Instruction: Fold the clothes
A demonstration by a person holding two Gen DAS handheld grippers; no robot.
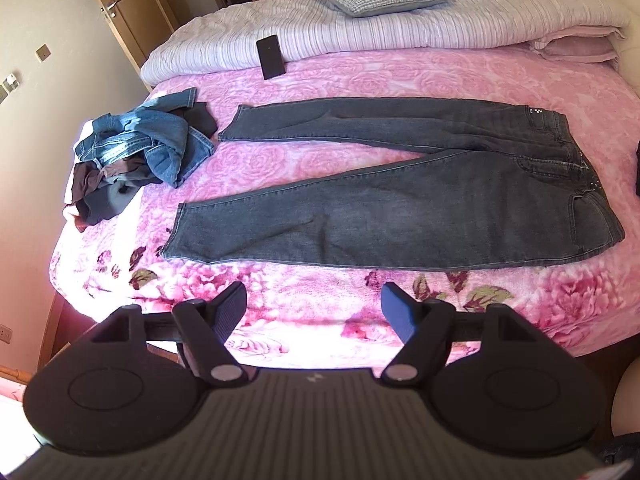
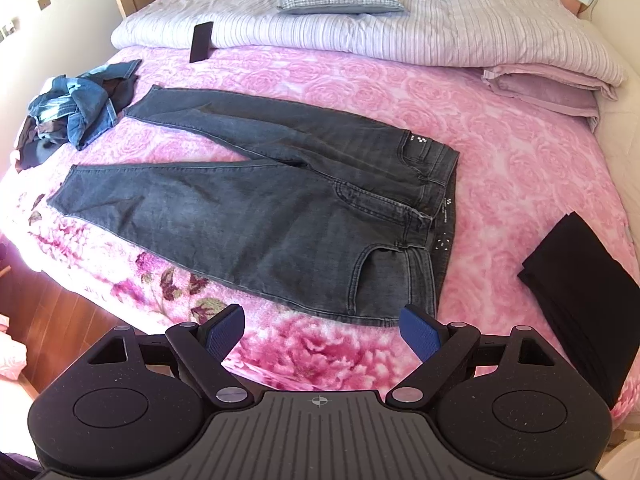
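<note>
Grey jeans lie flat on the pink floral blanket, front up, legs spread in a narrow V toward the heap of unfolded clothes at the left edge, waistband toward the right. The left gripper hangs above the blanket's near border, jaws spread wide with nothing between them; the right gripper hovers just short of the waist's near corner, likewise spread and empty. A folded black garment sits apart on the right, and a phone leans against the striped duvet. The denim looks thick and fairly heavy: limp enough to drape, stiff enough to hold a crease, and rough, so it will likely drag on the plush blanket rather than slide. The doubled seams should give the surest bite, I think: the near leg's hem for the left, the waistband corner for the right, to lay one leg over the other.
</note>
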